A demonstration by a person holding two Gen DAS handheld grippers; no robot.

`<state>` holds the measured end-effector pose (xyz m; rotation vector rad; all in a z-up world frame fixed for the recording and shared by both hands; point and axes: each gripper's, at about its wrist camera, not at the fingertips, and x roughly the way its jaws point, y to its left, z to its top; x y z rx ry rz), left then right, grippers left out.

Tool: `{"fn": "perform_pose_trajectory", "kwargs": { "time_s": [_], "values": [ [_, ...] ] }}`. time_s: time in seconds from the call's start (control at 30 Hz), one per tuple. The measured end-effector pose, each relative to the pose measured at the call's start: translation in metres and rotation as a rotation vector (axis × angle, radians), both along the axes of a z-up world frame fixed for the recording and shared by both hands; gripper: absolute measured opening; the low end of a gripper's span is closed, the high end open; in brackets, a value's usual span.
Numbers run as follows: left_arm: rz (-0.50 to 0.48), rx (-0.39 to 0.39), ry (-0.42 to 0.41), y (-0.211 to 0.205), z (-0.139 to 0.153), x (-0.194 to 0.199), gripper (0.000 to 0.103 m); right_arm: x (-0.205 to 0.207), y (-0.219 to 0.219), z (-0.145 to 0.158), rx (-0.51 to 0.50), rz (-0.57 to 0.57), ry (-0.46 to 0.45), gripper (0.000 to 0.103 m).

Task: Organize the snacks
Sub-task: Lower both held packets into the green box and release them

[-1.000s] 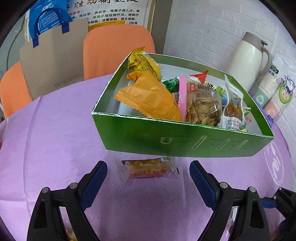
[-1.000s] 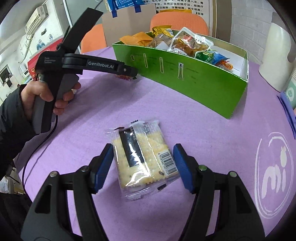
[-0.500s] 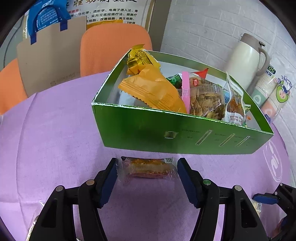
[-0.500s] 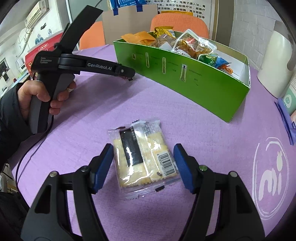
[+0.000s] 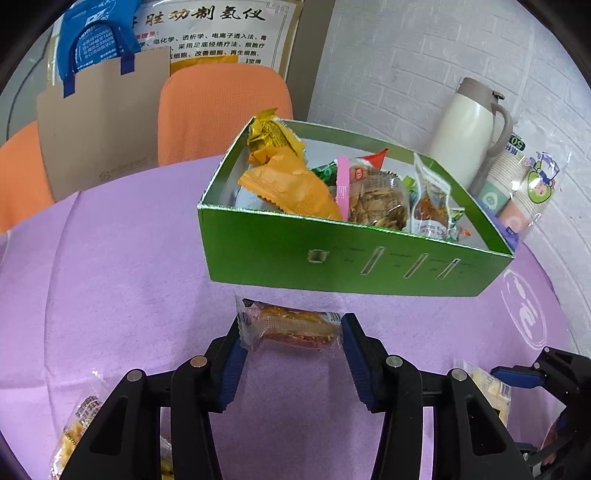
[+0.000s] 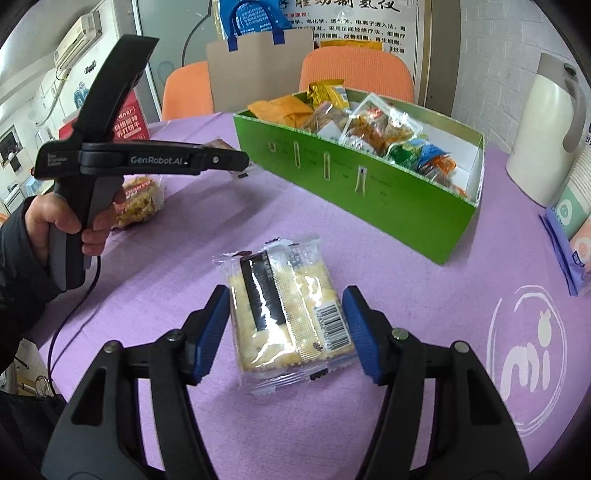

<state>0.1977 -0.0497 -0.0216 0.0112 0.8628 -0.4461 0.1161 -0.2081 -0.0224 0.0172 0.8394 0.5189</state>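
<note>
White brick wall [image 5: 406, 74], orange chairs [image 5: 221, 114], wall poster [image 5: 218, 33], air conditioner [image 6: 79, 37].

One green box [image 5: 332, 258], two orange chairs [image 5: 221, 107].

Two hand-held black grippers, blue pads.
Left gripper [image 5: 291, 343]: black plastic arms, ribbed blue pads [image 5: 231, 363] on the inner faces, silver screw heads [image 5: 198, 361] along each arm. Seen from the side in the right wrist view: grey pistol grip, black fin rising behind the body, white lettering "GenRobot.AI" on the flank, small white label at the rear, thin dark cable [image 6: 70, 314] trailing under the handle. Hand [image 6: 62, 218] at the grip, in a black sleeve [image 6: 16, 266]. Right gripper [image 6: 286, 325]: same black arms, ribbed blue pads, round silver screws.
</note>
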Motion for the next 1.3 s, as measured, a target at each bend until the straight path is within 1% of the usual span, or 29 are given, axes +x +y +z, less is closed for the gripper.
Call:
{"fn": "perform_pose_trajectory", "kwargs": {
  "time_s": [0.1, 0.2, 0.3, 0.4, 0.53, 0.67, 0.73, 0.8, 0.83, 0.87, 0.9, 0.93, 0.97, 1.03, 1.1, 1.2, 1.3],
  "values": [
    [-0.013, -0.016, -0.042, 0.002, 0.019, -0.01, 0.05, 0.004, -0.011, 0.02, 0.02, -0.034, -0.056, 0.064],
    [-0.002, -0.058, -0.083, 0.003, 0.042, -0.01, 0.05, 0.014, -0.022, 0.041, 0.047, -0.083, -0.11, 0.064],
    [0.004, -0.083, -0.139, -0.003, 0.069, -0.008, 0.05, 0.033, -0.036, 0.056, 0.064, -0.144, -0.157, 0.064],
    [0.011, -0.082, -0.183, -0.017, 0.09, 0.003, 0.051, 0.059, -0.047, 0.066, 0.064, -0.213, -0.193, 0.064],
    [0.032, -0.098, -0.187, -0.035, 0.105, 0.027, 0.051, 0.094, -0.06, 0.068, 0.053, -0.282, -0.208, 0.064],
    [0.045, -0.066, -0.189, -0.051, 0.104, 0.045, 0.051, 0.116, -0.072, 0.063, 0.073, -0.329, -0.215, 0.064],
    [0.046, -0.053, -0.188, -0.056, 0.102, 0.052, 0.051, 0.123, -0.075, 0.055, 0.085, -0.323, -0.203, 0.065],
    [0.041, -0.044, -0.182, -0.06, 0.097, 0.057, 0.052, 0.128, -0.074, 0.045, 0.088, -0.295, -0.177, 0.074],
    [0.038, -0.04, -0.177, -0.061, 0.094, 0.059, 0.056, 0.13, -0.072, 0.041, 0.084, -0.287, -0.167, 0.087],
    [0.036, -0.036, -0.172, -0.063, 0.091, 0.061, 0.059, 0.129, -0.071, 0.038, 0.079, -0.281, -0.168, 0.097],
    [0.031, -0.03, -0.162, -0.063, 0.087, 0.062, 0.075, 0.127, -0.07, 0.036, 0.071, -0.277, -0.177, 0.1],
    [0.035, -0.018, -0.159, -0.064, 0.085, 0.062, 0.088, 0.125, -0.07, 0.034, 0.066, -0.274, -0.185, 0.1],
    [0.047, -0.002, -0.175, -0.063, 0.082, 0.06, 0.09, 0.124, -0.069, 0.033, 0.055, -0.274, -0.187, 0.1],
    [0.05, 0.018, -0.197, -0.063, 0.078, 0.057, 0.091, 0.124, -0.068, 0.033, 0.05, -0.274, -0.179, 0.1],
    [0.054, 0.03, -0.187, -0.062, 0.075, 0.058, 0.091, 0.122, -0.067, 0.035, 0.055, -0.277, -0.172, 0.1],
    [0.057, 0.027, -0.183, -0.059, 0.075, 0.057, 0.091, 0.115, -0.067, 0.045, 0.072, -0.273, -0.194, 0.1],
    [0.064, 0.026, -0.204, -0.054, 0.08, 0.048, 0.091, 0.105, -0.063, 0.055, 0.078, -0.257, -0.219, 0.1]
  ]
}}
